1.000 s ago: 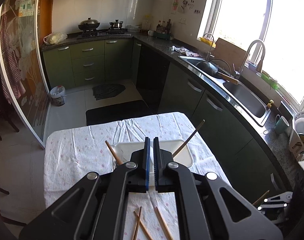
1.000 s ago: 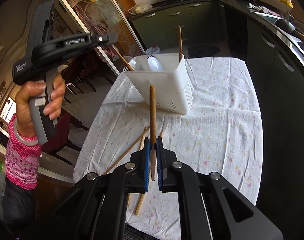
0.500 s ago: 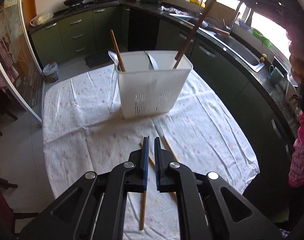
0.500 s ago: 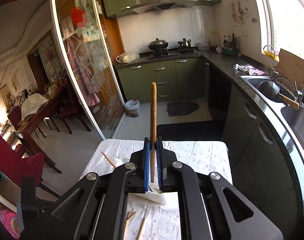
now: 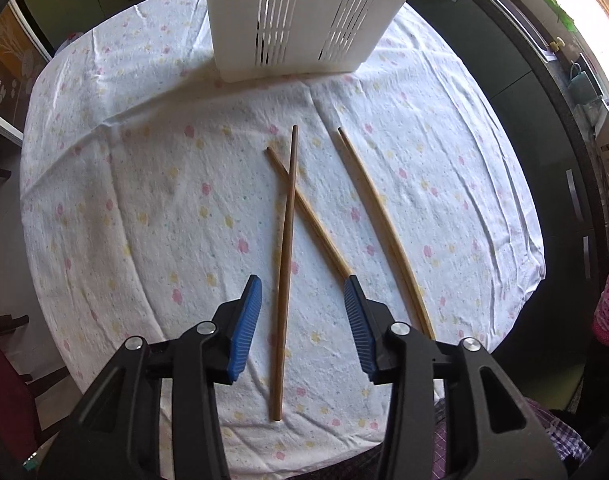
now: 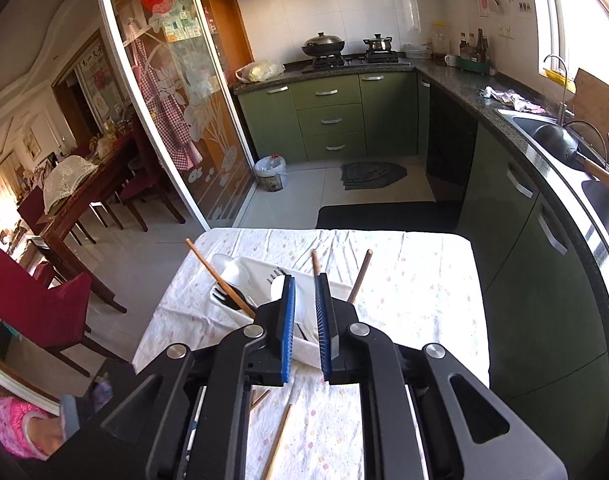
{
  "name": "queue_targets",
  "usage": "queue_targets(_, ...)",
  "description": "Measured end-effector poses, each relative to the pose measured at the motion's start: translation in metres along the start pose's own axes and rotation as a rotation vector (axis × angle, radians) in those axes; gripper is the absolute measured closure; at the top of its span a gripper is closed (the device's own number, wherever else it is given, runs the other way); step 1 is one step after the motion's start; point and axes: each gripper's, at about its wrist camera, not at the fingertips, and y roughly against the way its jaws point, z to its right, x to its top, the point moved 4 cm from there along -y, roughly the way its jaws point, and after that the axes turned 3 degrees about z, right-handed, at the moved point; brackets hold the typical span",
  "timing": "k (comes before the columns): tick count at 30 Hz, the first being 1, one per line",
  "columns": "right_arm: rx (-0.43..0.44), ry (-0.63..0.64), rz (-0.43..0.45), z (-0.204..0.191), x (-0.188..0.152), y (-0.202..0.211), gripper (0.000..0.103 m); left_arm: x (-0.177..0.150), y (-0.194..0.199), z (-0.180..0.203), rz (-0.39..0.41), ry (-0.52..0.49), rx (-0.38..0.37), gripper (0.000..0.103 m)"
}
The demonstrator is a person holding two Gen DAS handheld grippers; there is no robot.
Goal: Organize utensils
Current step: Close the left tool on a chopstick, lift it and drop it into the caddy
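Three wooden chopsticks lie on the floral tablecloth [image 5: 144,208]: a dark one [image 5: 285,256], a lighter one [image 5: 312,216] crossing under it, and a curved one [image 5: 380,220] to the right. My left gripper [image 5: 302,286] is open, low over the table, its jaws on either side of the dark chopstick. The white utensil holder [image 5: 304,20] stands beyond. My right gripper [image 6: 304,278] is open and empty above the holder [image 6: 248,260], which contains three upright chopsticks [image 6: 218,278], a fork and spoons.
The table stands in a kitchen. Green cabinets [image 6: 328,120] and a countertop with a sink [image 6: 552,132] run along the right. Red dining chairs [image 6: 36,300] stand left. The person's pink sleeve [image 6: 16,428] shows at lower left.
My left gripper dropped toward the table and opened around the dark chopstick. My right gripper opened and let go of its chopstick, which now stands in the holder.
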Motion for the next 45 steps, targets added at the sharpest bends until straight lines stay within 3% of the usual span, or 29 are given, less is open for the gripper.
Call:
queue_targets(5,0.051,0.029,0.016,-0.01,-0.014,0.043,0.088,0.014,-0.015,0.002,-0.018,-0.035,0.045,0.063)
queue_targets(12,0.155,0.013,-0.033,-0.016,-0.045,0.07,0.087,0.032,-0.034,0.008,-0.061,-0.138,0.146,0.092)
queue_targets(29,0.183,-0.036,-0.05,0.003,-0.057,0.095,0.085,0.052,-0.058,0.01,-0.123,-0.153,0.163,0.096)
queue_targets(35,0.226,-0.076,-0.028,0.015,-0.068,0.11,0.085,0.05,-0.008,0.006,0.013,-0.112,0.11,0.097)
queue_targets(45,0.241,-0.163,-0.01,0.05,-0.093,0.123,0.084,0.054,0.149,0.033,0.335,-0.107,0.068,0.097)
